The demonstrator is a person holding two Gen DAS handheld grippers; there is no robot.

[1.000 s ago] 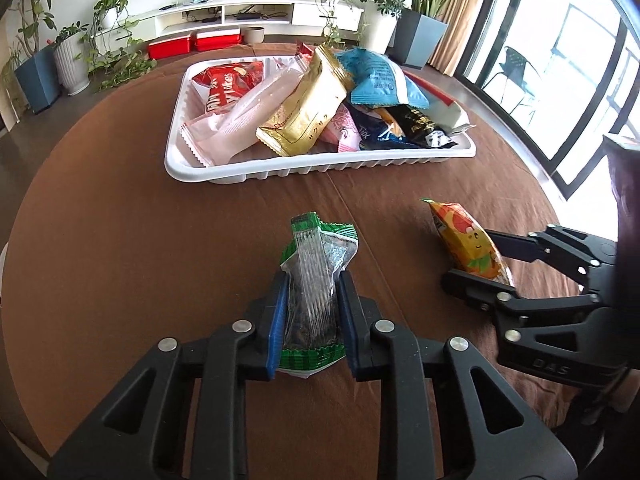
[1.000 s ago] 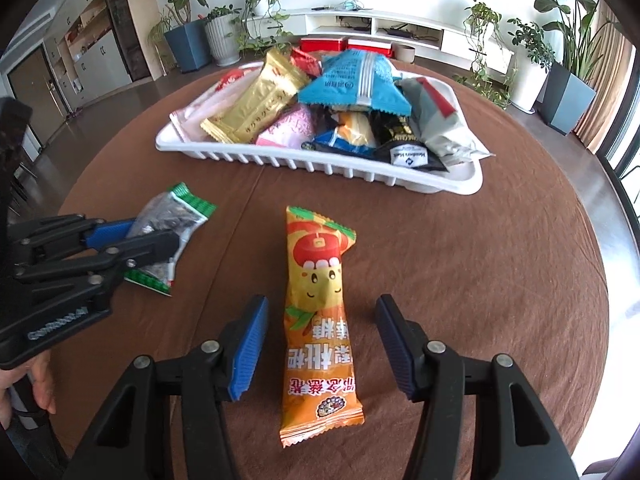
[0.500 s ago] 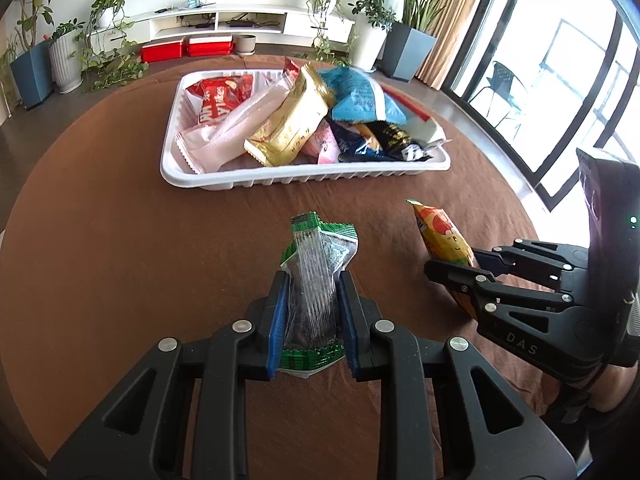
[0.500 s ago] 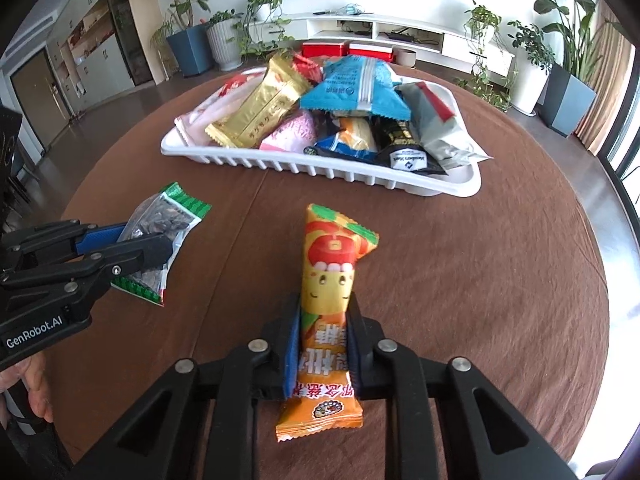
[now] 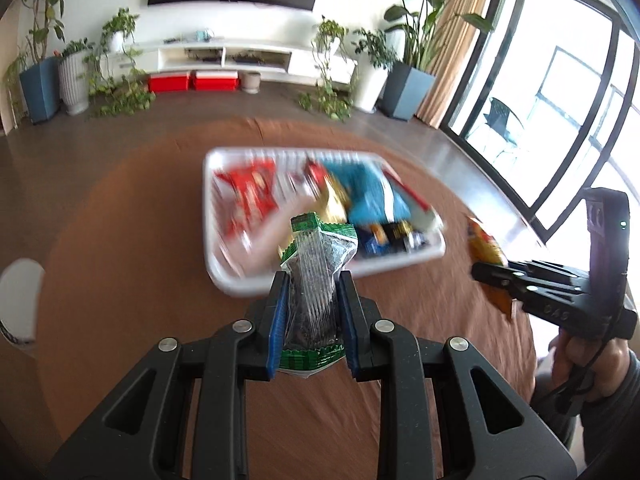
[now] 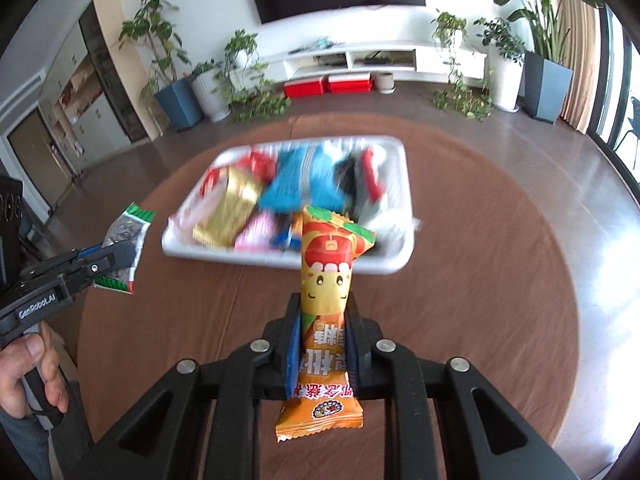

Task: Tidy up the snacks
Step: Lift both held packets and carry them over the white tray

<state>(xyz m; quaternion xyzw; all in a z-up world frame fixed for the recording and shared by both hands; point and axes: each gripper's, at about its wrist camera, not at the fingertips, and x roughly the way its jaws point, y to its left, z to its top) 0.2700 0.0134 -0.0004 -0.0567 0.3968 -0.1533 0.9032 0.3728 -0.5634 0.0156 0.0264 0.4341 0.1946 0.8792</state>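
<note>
Blue-padded fingers of the left gripper [image 5: 312, 316] clamp a crinkly clear-and-green snack packet [image 5: 314, 280] by its long sides, its long axis pointing away toward the tray [image 5: 236, 282]. Fingers of the right gripper [image 6: 323, 346] are closed on a glossy orange snack bar packet [image 6: 326, 288], long axis likewise running forward, crimped end nearest. Both packets hang above the round brown worktop [image 6: 480, 280]. Beyond them, blurred, the white rectangular tray holds a heap of shiny wrapped snacks [image 6: 296, 184].

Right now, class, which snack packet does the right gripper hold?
The orange packet, with a cartoon face, clamped in the right gripper. The left gripper holds the green-edged clear packet; the rest lie in the tray.
</note>
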